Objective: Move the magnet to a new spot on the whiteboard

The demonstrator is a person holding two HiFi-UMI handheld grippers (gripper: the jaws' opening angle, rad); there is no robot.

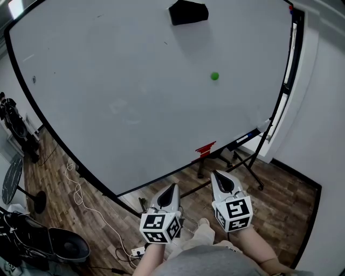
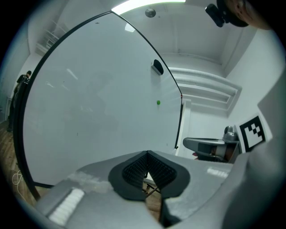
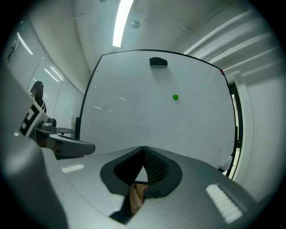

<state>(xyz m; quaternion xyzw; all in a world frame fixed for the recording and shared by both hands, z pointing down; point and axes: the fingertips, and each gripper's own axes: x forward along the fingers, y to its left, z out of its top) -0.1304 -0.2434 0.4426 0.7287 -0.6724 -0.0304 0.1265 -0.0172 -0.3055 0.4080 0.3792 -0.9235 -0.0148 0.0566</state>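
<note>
Head view: small round green magnet [image 1: 214, 76] on white whiteboard [image 1: 124, 91].

Far beyond the fingers [image 1: 222, 182], the whiteboard [image 1: 135, 81] runs off the head view's top edge. Its green magnet [image 1: 214, 76] is too small to show any shape. A red item [image 1: 205, 149] just ahead of the fingers cannot be identified. The person's forearms [image 1: 259, 257] behind them are cut off below.

A: What sits on the whiteboard [image 1: 135, 81]?
B: A green magnet [image 1: 214, 76], right of the middle, and a black eraser [image 1: 188, 12] near the top edge, well apart from it. The rest is bare white.
A: And below?
B: A wood floor [image 1: 280, 215]. The board's black stand [image 1: 253, 175] rests on it, and a white cable [image 1: 80, 195] snakes along at the left.
</note>
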